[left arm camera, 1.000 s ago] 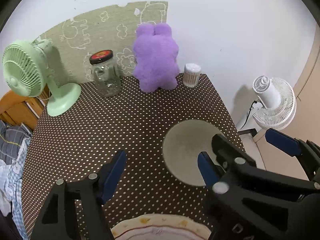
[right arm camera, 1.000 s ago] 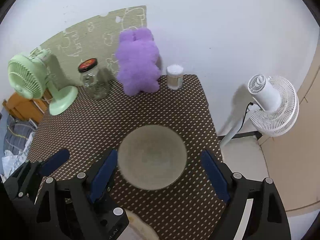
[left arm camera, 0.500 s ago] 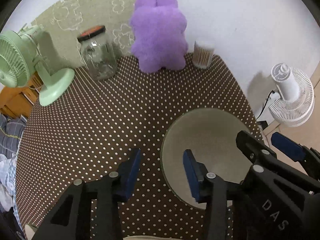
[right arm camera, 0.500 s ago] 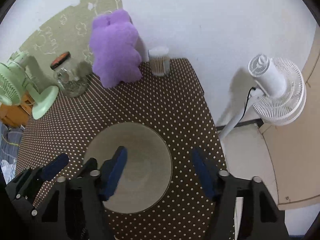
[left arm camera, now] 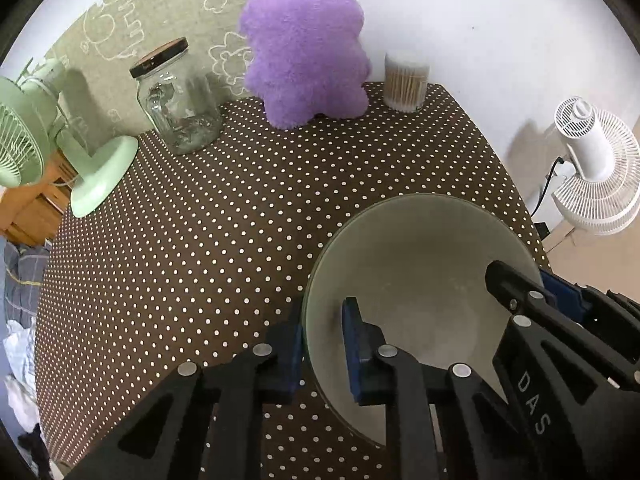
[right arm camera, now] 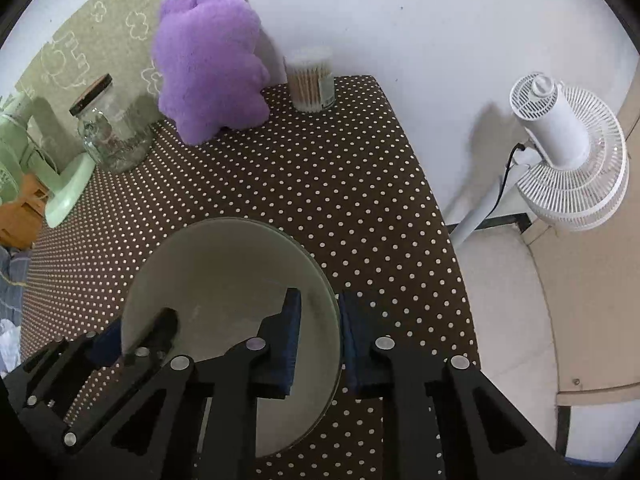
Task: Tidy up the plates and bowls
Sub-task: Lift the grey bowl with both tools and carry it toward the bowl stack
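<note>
A pale grey-green bowl (left arm camera: pixel 420 276) (right arm camera: pixel 224 276) stands on the brown dotted tablecloth (left arm camera: pixel 240 220) near the table's right edge. My left gripper (left arm camera: pixel 320 320) is shut on the bowl's left rim, one blue pad outside the wall and one inside. My right gripper (right arm camera: pixel 320 308) is shut on the opposite, right rim in the same way. Each gripper shows in the other's view: the right gripper (left arm camera: pixel 532 296) across the bowl, and the left gripper (right arm camera: pixel 136 332) at the bowl's left side. The bowl is empty inside.
Along the back wall stand a purple plush toy (left arm camera: pixel 304 52), a glass jar with a dark lid (left arm camera: pixel 176 100) and a tub of cotton swabs (left arm camera: pixel 405 82). A green desk fan (left arm camera: pixel 48 148) sits back left. A white floor fan (right arm camera: pixel 568 152) stands beyond the table's right edge.
Both grippers have come down onto the bowl and shut, from wide open to gripping opposite rims. The patterned plate at the bottom of the left wrist view is out of sight.
</note>
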Demonstrator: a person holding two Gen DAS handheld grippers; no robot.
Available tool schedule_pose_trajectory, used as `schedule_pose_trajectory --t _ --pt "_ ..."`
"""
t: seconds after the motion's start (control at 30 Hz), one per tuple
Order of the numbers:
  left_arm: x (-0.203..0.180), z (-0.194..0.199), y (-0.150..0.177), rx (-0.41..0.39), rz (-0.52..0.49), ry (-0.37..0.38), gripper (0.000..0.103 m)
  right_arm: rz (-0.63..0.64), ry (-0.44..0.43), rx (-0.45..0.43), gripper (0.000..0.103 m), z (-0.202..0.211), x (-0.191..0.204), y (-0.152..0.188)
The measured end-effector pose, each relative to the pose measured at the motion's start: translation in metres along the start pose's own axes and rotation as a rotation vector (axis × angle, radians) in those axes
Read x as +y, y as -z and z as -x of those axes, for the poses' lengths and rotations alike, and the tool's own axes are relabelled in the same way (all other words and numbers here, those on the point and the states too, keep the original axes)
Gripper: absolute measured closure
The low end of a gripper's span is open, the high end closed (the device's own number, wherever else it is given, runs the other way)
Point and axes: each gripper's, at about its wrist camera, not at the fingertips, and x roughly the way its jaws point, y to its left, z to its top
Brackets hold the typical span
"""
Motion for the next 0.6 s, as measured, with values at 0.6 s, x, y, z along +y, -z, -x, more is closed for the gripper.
schedule_pose_trajectory --t 0.6 --pt "0.012 0.022 0.010 0.006 0.029 0.025 0.087 -0.015 0.003 0.023 0.080 0.020 0.004 0.006"
